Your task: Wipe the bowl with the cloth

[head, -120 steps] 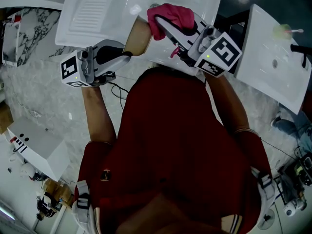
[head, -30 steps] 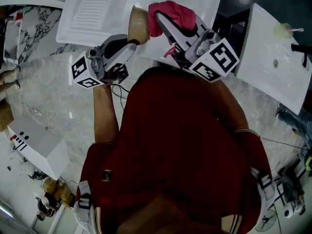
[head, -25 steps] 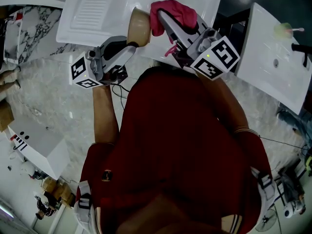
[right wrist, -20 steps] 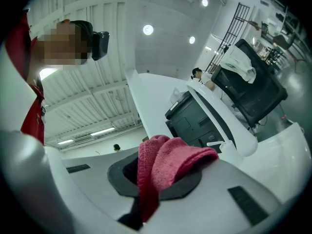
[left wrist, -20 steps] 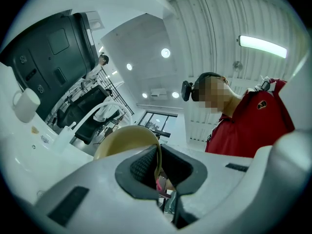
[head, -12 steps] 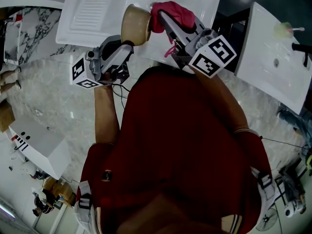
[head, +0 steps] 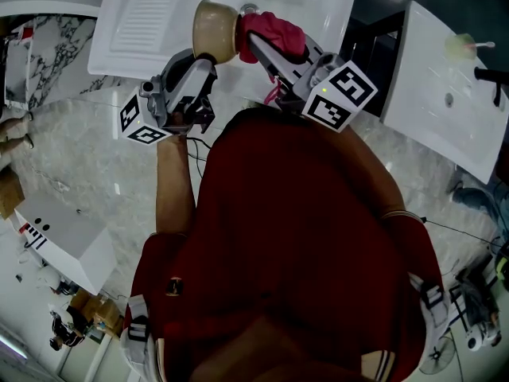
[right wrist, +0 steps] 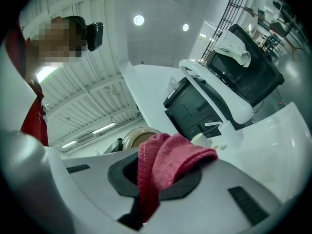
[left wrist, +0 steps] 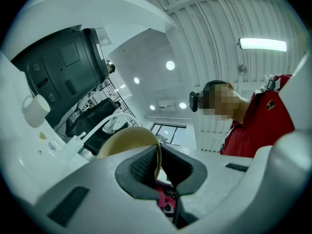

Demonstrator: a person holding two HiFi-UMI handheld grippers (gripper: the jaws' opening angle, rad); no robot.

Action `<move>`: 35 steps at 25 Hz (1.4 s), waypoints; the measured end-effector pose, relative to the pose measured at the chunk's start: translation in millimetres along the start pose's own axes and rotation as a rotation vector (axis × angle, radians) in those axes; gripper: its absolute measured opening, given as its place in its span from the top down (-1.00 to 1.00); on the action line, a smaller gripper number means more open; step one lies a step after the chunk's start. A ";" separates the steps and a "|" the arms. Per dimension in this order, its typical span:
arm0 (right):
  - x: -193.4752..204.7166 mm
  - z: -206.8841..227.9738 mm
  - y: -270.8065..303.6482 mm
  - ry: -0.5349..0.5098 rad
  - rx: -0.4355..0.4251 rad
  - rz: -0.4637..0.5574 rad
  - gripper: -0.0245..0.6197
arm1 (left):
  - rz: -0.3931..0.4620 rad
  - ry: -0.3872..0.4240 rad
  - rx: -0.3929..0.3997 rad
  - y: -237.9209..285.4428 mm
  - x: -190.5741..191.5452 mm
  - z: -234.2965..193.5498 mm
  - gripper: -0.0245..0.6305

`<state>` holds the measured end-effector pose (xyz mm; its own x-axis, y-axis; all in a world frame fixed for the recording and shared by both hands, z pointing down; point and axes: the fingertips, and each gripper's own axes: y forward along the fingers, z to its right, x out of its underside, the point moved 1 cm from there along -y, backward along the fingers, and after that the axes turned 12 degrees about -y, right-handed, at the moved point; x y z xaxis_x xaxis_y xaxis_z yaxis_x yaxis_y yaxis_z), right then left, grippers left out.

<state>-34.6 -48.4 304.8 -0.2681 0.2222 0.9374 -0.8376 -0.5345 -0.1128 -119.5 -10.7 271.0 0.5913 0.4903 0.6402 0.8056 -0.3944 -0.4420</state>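
Seemingly touching, bowl (head: 212, 30) in left claw (left wrist: 159, 162), cloth (head: 275, 32) in right claw (right wrist: 158, 177)

White moulded sink top (head: 119, 42) across the top of the head view, ribbed as a draining board (head: 151, 10) on its left part, with a small white cup (left wrist: 35, 110) and a white pump bottle (right wrist: 225, 129) standing on it (both seen only from the gripper views). Well apart at the right, a second white slab (head: 445, 94), a pale green thing (head: 460, 48) and a dark object (head: 489, 76) lying on it. Below both, grey marbled floor (head: 79, 157), bearing a white box (head: 64, 241) at the lower left.
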 end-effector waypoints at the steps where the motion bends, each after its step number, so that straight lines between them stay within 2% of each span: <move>1: 0.0 -1.4 -0.4 0.003 -0.005 -0.001 0.84 | 0.007 0.003 -0.009 -0.2 -0.6 -1.4 0.84; 11: -10.0 -14.4 0.0 0.025 -0.069 0.016 0.84 | -0.016 0.050 -0.132 5.0 5.6 -20.2 0.85; 14: -15.2 -16.4 1.3 0.034 -0.074 0.031 0.84 | -0.009 0.049 -0.144 3.9 4.8 -21.4 0.85; 18: -21.8 -18.1 3.6 0.032 -0.061 0.057 0.84 | -0.021 0.046 -0.134 0.8 4.7 -16.4 0.85; 23: -24.1 -10.4 6.2 0.017 -0.024 0.066 0.84 | -0.055 0.032 -0.078 0.4 8.4 -7.2 0.85; 29: -14.1 0.8 7.4 -0.004 0.006 0.023 0.84 | -0.038 0.016 -0.037 0.4 7.0 -2.6 0.85; 35: 1.4 -0.8 7.1 -0.009 0.000 -0.027 0.84 | -0.018 0.015 -0.045 -2.8 4.6 -5.1 0.85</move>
<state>-41.3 -51.1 305.0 -0.2411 0.2295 0.9430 -0.8445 -0.5283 -0.0873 -119.2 -11.4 278.4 0.5759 0.4859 0.6574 0.8135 -0.4201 -0.4021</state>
